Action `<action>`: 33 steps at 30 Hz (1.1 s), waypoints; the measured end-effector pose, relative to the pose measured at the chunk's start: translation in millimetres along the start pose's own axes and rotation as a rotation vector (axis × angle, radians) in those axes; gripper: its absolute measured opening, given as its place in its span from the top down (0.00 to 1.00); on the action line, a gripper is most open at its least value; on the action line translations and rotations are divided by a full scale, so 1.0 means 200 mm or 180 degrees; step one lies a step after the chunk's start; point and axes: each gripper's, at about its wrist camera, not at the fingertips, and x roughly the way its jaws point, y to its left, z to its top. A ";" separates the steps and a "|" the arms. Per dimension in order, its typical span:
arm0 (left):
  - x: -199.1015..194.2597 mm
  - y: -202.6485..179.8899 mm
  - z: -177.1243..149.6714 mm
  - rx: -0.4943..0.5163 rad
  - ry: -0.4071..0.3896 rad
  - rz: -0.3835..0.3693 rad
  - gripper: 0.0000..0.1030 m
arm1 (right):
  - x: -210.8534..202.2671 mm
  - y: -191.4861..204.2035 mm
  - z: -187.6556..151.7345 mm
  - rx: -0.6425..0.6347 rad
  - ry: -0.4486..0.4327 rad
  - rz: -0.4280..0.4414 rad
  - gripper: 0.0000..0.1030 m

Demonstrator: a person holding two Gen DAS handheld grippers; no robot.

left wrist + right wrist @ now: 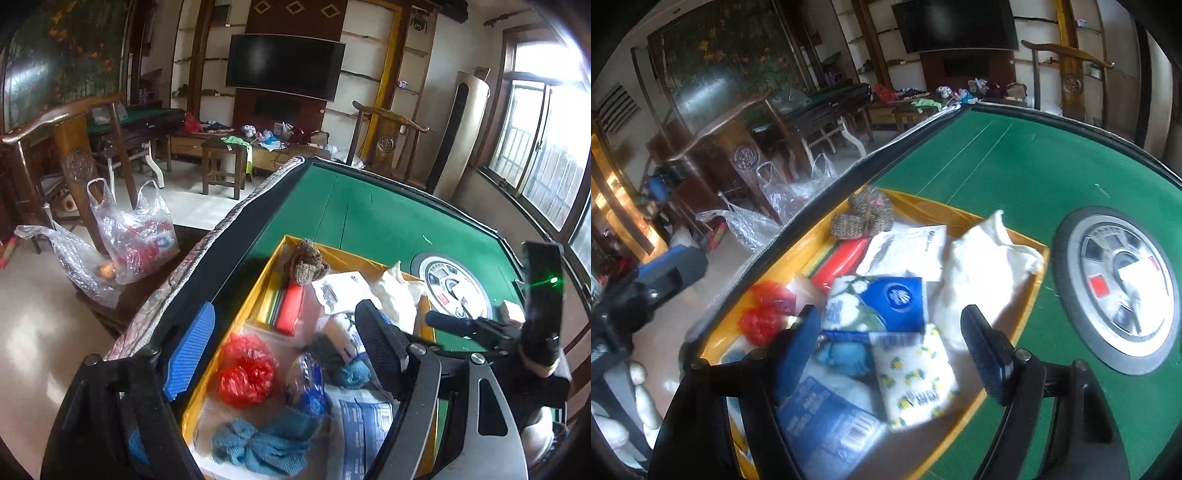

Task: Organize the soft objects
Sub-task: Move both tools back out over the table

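Both sets of tongs are held over a yellow tray [1030, 258] that sits on the green surface [1034, 166], near its edge. The left tongs [284, 343] are spread wide and empty above red bags [245, 373] and a blue cloth [266, 443]. The right tongs [892, 354] are also wide open with nothing gripped, poised above a lemon-print tissue pack [916, 384] lying beside a blue tissue pack [882, 302] and a white pouch [982, 269]. The soft things appear to be gathered in the tray for sorting.
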 end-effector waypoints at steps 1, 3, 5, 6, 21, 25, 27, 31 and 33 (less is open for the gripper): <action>-0.01 -0.02 -0.01 0.0023 -0.0009 0.0023 0.24 | -0.03 -0.02 -0.02 0.0010 -0.0031 -0.0024 0.28; -0.03 -0.06 -0.04 0.0076 -0.0029 0.0074 0.24 | -0.10 -0.07 -0.06 0.0044 -0.0091 -0.0079 0.28; -0.04 -0.09 -0.07 0.0132 -0.0042 0.0123 0.24 | -0.15 -0.13 -0.10 0.0112 -0.0124 -0.0114 0.27; -0.05 -0.12 -0.09 0.0164 -0.0040 0.0145 0.24 | -0.18 -0.16 -0.13 0.0147 -0.0130 -0.0131 0.27; -0.15 -0.49 -0.22 0.0582 0.0012 0.0106 0.24 | -0.50 -0.58 -0.48 0.0633 -0.0318 -0.0335 0.27; -0.13 -0.59 -0.25 0.0694 0.0078 0.0084 0.24 | -0.56 -0.69 -0.54 0.0759 -0.0359 -0.0385 0.27; -0.12 -0.64 -0.27 0.0756 0.0134 0.0046 0.24 | -0.59 -0.74 -0.56 0.0829 -0.0380 -0.0405 0.27; -0.08 -0.74 -0.31 0.0875 0.0238 -0.0015 0.24 | -0.63 -0.83 -0.59 0.0954 -0.0408 -0.0442 0.27; -0.06 -0.79 -0.34 0.0931 0.0291 -0.0051 0.24 | -0.65 -0.87 -0.60 0.0994 -0.0430 -0.0469 0.27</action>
